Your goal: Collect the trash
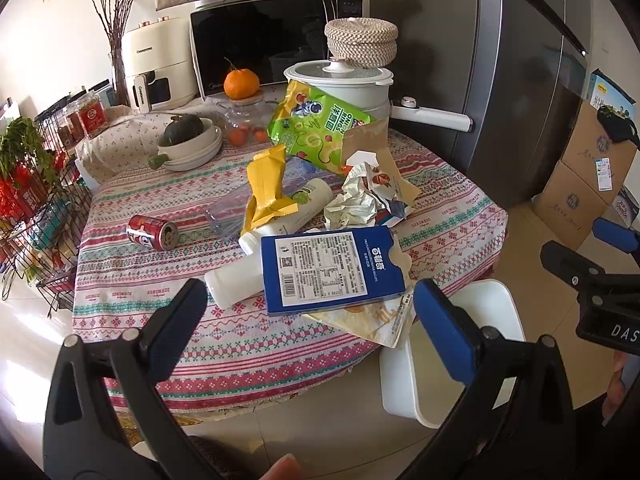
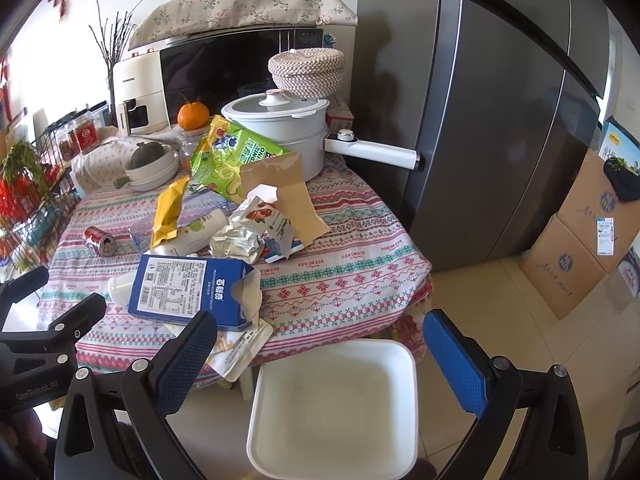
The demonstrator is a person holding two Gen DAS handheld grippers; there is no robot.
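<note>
Trash litters the patterned tablecloth (image 1: 132, 292): a blue box (image 1: 328, 268) (image 2: 188, 288), a white bottle (image 1: 232, 284), a red can (image 1: 152, 232) (image 2: 99, 241), a yellow wrapper (image 1: 266, 188) (image 2: 168, 212), a green snack bag (image 1: 316, 128) (image 2: 228, 156), crumpled foil (image 1: 352, 208) (image 2: 236, 240) and torn brown paper (image 2: 288, 188). A white bin (image 2: 332, 408) (image 1: 404, 380) stands empty on the floor by the table's edge. My left gripper (image 1: 308, 308) is open just short of the blue box. My right gripper (image 2: 324, 344) hangs open above the bin, holding nothing.
At the table's back stand a white pot (image 1: 340, 88) with a long handle, stacked bowls with a squash (image 1: 192, 140), an orange (image 1: 240, 84), a microwave (image 1: 260, 44) and an air fryer. A grey fridge (image 2: 500, 120) and cardboard boxes (image 2: 580, 248) are right; a wire rack (image 1: 36, 216) left.
</note>
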